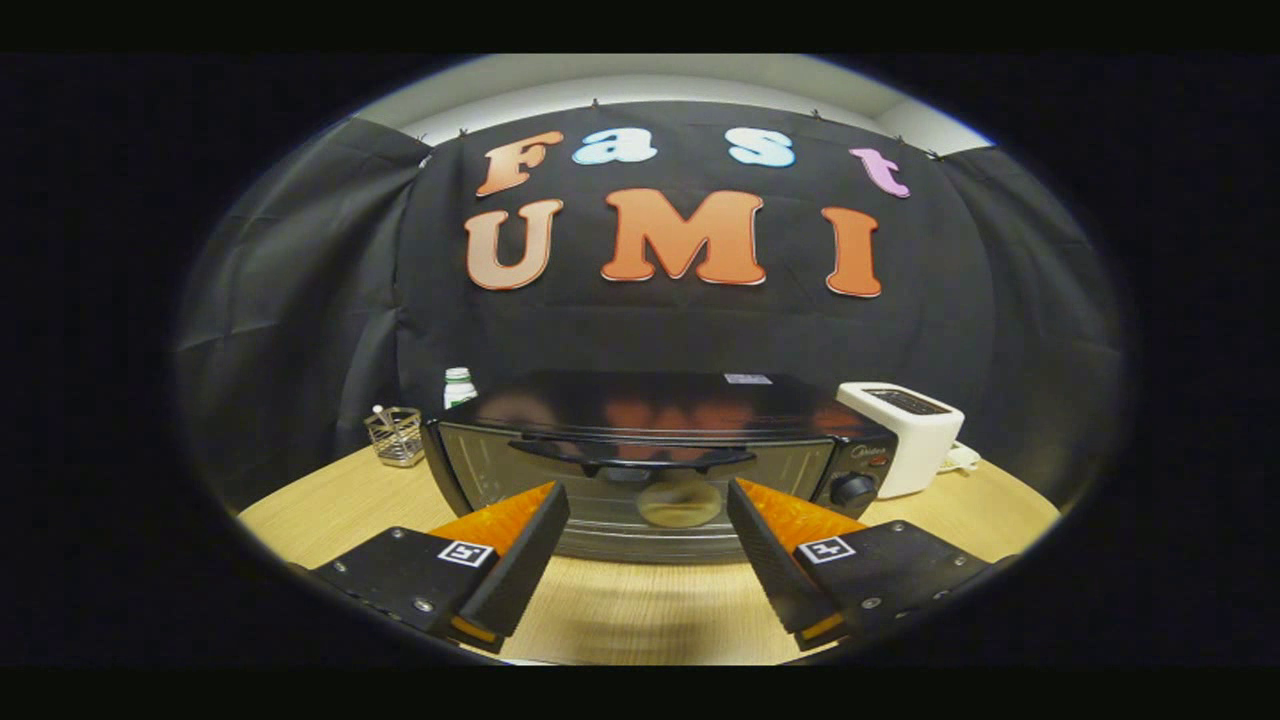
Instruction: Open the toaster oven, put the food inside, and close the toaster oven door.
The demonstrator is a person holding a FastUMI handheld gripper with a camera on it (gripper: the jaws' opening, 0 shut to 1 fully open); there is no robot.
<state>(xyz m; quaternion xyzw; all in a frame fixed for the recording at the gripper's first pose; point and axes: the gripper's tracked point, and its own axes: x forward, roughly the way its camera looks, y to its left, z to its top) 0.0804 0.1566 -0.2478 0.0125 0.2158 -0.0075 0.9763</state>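
The tongs [648,505] are spread wide and hold nothing; bare tabletop [640,610] lies between the two fingers. The toaster oven [660,460] stands on the tabletop just ahead of the fingertips, facing the tongs, with its glass door [630,480] closed. The door handle [632,458] runs across the upper part of the door, beyond the gap between the fingers. A control knob [853,489] sits on the oven front, beyond the right finger. A white toaster [905,435] stands beside the oven, farther right. A wire basket [396,436] and a white bottle [459,387] stand beyond the left finger, by the oven's left end.
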